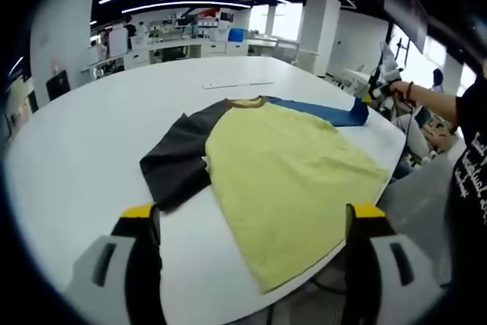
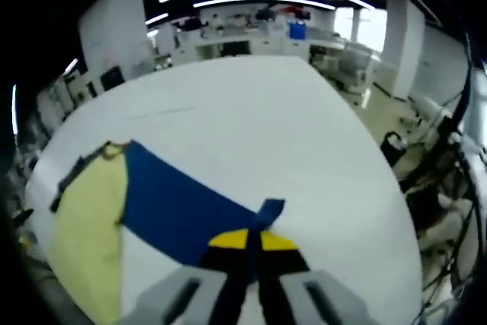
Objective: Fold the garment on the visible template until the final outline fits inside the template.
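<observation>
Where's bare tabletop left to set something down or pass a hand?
Free: the white table left of the dark sleeve, and beyond the collar. Crowded: the right edge, where the yellow shirt overhangs and the right tongs pinch the blue sleeve.

Right tool (image 2: 253,243) pinching blue sleeve (image 2: 183,207) — yellow shirt body (image 2: 87,234), white table (image 2: 289,135)

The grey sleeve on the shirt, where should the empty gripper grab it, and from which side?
Probably at the outer cuff end of the grey sleeve, coming from the left gripper side. That end lies flat on the white table, pointing away from the yellow body, so a jaw could slide under its free edge.
</observation>
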Demonstrator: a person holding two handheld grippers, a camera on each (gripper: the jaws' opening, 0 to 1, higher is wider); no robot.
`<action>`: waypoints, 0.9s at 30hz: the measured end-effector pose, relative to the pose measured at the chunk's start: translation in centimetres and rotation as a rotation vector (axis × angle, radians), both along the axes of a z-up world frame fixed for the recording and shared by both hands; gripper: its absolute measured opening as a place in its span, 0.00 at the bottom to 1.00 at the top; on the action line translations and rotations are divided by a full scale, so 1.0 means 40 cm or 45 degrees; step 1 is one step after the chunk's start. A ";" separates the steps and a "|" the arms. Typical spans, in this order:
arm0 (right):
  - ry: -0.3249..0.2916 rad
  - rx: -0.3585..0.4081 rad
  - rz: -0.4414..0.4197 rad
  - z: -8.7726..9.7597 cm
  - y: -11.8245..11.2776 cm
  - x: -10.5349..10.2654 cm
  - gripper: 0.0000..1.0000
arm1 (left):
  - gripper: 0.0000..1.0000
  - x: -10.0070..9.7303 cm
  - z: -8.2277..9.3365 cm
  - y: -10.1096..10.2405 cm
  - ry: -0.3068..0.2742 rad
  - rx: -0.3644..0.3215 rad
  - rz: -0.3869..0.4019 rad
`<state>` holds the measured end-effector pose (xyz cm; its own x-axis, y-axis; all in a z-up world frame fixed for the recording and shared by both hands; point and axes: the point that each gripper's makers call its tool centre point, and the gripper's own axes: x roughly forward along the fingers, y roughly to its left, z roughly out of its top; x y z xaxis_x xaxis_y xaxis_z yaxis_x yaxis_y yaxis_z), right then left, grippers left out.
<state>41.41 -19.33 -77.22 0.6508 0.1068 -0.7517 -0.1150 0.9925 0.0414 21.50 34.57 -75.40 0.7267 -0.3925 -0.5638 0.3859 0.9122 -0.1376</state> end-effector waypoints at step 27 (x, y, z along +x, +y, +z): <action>0.007 0.113 0.255 0.038 0.325 0.053 0.00 | 0.97 0.000 -0.004 0.004 -0.039 0.003 -0.027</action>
<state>43.53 -6.35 -75.70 0.6056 0.2996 -0.7372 -0.3091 0.9422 0.1290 21.51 34.72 -75.56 0.7350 -0.4066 -0.5426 0.4092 0.9041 -0.1231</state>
